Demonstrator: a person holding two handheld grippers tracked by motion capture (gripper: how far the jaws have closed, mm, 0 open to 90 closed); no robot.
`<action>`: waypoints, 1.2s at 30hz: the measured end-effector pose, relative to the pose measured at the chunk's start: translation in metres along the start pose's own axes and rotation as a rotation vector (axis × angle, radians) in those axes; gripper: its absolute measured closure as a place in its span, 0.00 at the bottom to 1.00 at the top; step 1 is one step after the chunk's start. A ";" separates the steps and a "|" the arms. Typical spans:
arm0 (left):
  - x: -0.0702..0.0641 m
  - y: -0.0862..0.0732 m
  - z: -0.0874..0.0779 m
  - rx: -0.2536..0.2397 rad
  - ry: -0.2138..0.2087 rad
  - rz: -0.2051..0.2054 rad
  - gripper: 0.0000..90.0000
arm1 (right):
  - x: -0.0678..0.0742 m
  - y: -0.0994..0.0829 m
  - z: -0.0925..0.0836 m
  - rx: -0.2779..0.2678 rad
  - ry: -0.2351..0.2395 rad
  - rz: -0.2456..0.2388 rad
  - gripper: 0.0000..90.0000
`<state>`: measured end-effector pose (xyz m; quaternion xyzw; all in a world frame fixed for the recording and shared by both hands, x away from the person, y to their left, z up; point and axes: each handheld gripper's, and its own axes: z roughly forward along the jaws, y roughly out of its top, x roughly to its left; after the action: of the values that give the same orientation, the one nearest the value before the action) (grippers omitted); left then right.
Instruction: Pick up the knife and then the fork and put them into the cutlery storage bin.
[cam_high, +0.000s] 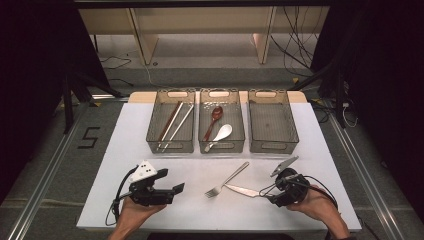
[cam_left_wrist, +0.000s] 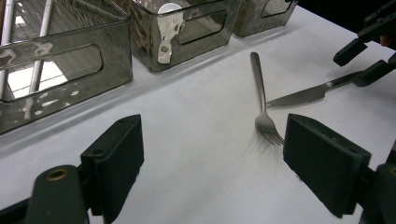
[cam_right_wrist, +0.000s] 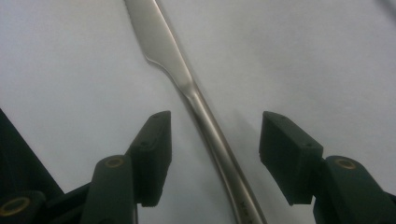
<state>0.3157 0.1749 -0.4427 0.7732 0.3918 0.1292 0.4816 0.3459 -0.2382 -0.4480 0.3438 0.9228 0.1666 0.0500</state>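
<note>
White table (cam_high: 150, 210) with three clear grey bins along the far edge: left bin (cam_high: 171, 145) has chopsticks (cam_high: 175, 122), middle bin (cam_high: 221, 146) has a brown spoon (cam_high: 214, 120) and a white spoon (cam_high: 222, 134), right bin (cam_high: 273, 145) looks bare. In front of the bins, a fork (cam_high: 227, 180) lies diagonal, tines toward the person. The knife (cam_high: 242, 190) lies flat on the table just beside the fork's tines, tip nearly touching them, handle running toward the right gripper (cam_high: 278, 192).

Right gripper: jaws spread, straddling the knife handle (cam_right_wrist: 219, 149). Pads stand clear on both sides, nothing pinched. Left gripper (cam_high: 176, 188): jaws wide apart, resting low over bare table, well apart from the fork, holding nothing.

Handling judgement: knife looks like solid polished steel, stiff, moderately heavy for its size, not fragile. The smooth rounded handle is probably slippery, and it lies flat, so the pads must get low. Best grip is mid-handle, just behind the neck where the blade starts, squeezing across the narrow sides. Avoid the blade; gripping the far end would likely let it tip.
</note>
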 end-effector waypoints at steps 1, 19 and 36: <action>0.000 0.000 0.000 0.000 -0.001 0.000 0.22 | 0.000 0.001 0.001 0.013 -0.006 -0.005 0.50; 0.000 0.000 0.000 -0.001 -0.003 0.002 0.22 | 0.008 0.010 0.012 0.129 -0.033 -0.063 0.73; -0.001 0.000 0.000 0.000 0.000 0.005 0.22 | 0.020 0.012 0.011 0.187 -0.053 -0.205 0.84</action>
<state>0.3152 0.1747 -0.4426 0.7744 0.3897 0.1303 0.4811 0.3403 -0.2130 -0.4539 0.2549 0.9630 0.0649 0.0588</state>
